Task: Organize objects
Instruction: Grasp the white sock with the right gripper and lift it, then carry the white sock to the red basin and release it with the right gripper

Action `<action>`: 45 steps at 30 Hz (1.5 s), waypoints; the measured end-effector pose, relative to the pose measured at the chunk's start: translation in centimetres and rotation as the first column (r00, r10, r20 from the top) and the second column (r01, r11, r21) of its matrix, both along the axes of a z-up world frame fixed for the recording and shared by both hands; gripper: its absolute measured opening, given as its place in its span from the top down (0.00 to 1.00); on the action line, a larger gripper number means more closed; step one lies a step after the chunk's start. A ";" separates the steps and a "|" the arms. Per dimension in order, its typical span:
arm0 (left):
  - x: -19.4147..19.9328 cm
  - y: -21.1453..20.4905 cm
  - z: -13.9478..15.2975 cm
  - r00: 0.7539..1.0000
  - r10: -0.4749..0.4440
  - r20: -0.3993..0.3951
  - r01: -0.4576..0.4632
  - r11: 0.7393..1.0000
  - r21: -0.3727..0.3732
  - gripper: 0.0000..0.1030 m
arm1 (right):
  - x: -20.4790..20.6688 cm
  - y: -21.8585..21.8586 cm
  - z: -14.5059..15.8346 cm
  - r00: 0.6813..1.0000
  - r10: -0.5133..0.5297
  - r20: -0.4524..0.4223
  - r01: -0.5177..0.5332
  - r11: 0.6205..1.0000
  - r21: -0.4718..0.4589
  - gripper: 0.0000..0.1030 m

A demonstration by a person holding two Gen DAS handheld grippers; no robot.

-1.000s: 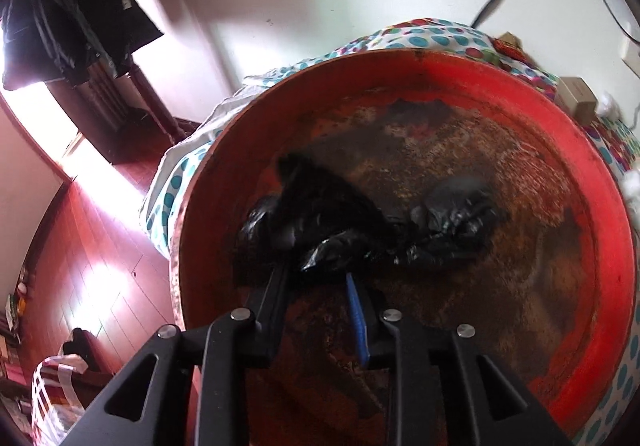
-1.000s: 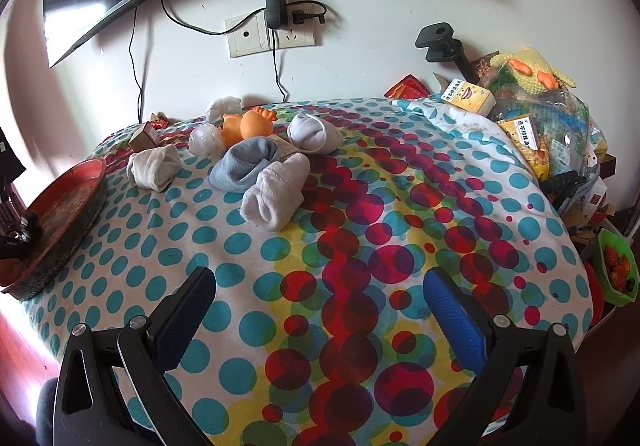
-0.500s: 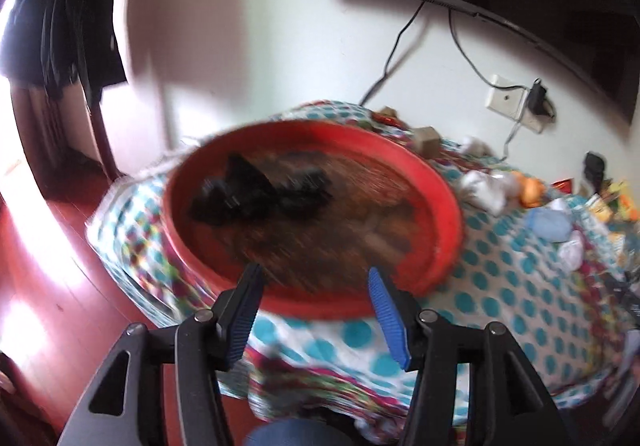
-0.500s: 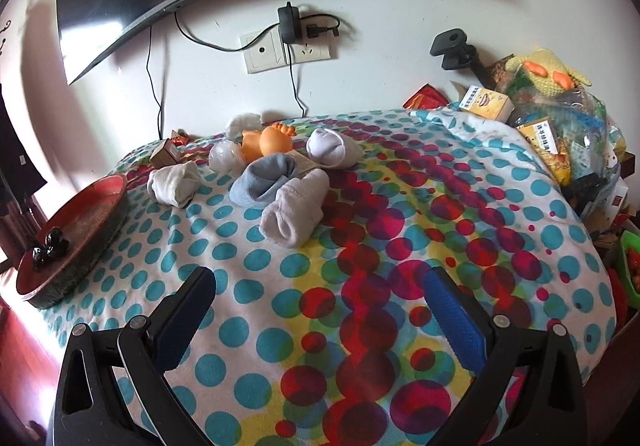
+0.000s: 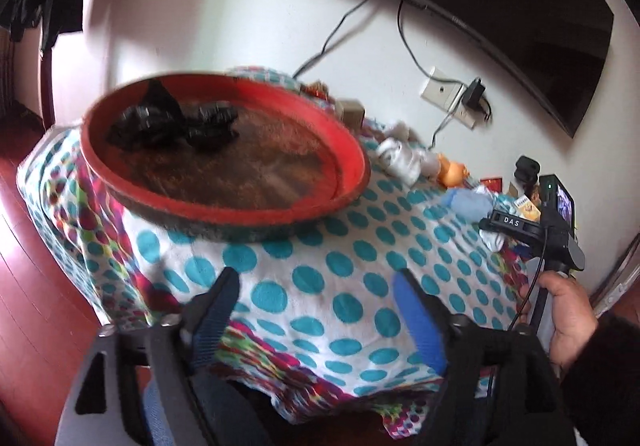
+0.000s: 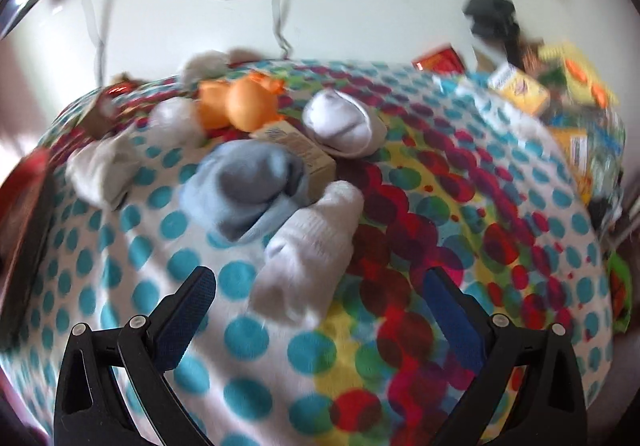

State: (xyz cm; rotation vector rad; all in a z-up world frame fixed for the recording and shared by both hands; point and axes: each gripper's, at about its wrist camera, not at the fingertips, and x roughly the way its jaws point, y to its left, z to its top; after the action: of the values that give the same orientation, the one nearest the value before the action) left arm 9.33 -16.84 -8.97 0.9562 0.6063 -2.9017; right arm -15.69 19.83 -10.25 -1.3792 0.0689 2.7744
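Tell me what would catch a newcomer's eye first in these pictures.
Probably the big red tray at the table's left end, holding only a crumpled black bag. Next, the polka-dot cloth and the rolled socks clustered on it, a white sock lying nearest the open right gripper.

A red tray (image 5: 352,182), round and shallow with a worn brown floor, sits at the left end of the dotted cloth (image 5: 360,266), near its front-left corner. In it, against the far-left rim, lies a crumpled black bundle (image 5: 176,122).

Further along the back edge the loose things cluster. A white rolled sock (image 6: 308,258) lies nearest the front, long axis running front to back. Touching its far end is a grey-blue rolled sock (image 6: 248,190), partly over a small cardboard box (image 6: 308,154). Behind them sit another white sock ball (image 6: 340,122), an orange toy (image 6: 240,106) and a cream sock (image 6: 100,170) to the left.
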 end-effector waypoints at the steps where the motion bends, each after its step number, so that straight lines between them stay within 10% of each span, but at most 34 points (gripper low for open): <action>1: 0.3 -0.2 0.2 1.000 0.010 -0.009 -0.010 1.000 -0.010 0.16 | -0.1 0.4 0.0 1.000 -0.019 -0.005 0.019 1.000 -0.023 0.00; 3: 0.3 -0.3 0.6 1.000 0.016 -0.018 -0.016 1.000 -0.025 0.16 | -0.7 1.2 -0.5 0.999 -0.048 0.025 0.050 0.997 -0.056 0.03; 5: 0.2 -0.3 0.6 1.000 0.014 -0.012 -0.014 1.000 -0.025 0.16 | -0.7 1.4 -0.5 0.998 -0.063 0.018 0.064 0.997 -0.047 0.35; 10: -0.2 0.1 0.1 1.000 -0.005 0.030 0.007 0.999 -0.050 0.16 | 0.5 -0.4 0.4 0.998 0.027 -0.054 -0.025 0.999 0.039 0.68; 25: 1.1 0.1 1.0 0.995 0.048 -0.083 -0.050 0.999 -0.019 0.16 | 5.5 -3.3 5.5 0.954 0.206 -0.215 -0.173 0.971 0.165 0.73; 45: 1.3 -2.1 1.6 0.974 0.221 -0.058 -0.227 0.964 -0.141 0.16 | 4.4 -20.7 12.3 0.828 0.474 -0.299 -0.454 0.880 0.137 0.71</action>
State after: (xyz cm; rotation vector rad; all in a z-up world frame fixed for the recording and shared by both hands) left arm 10.58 -18.93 -7.40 0.7572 0.4603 -2.7262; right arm -11.30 -0.88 2.05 -1.0141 -0.3941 3.3463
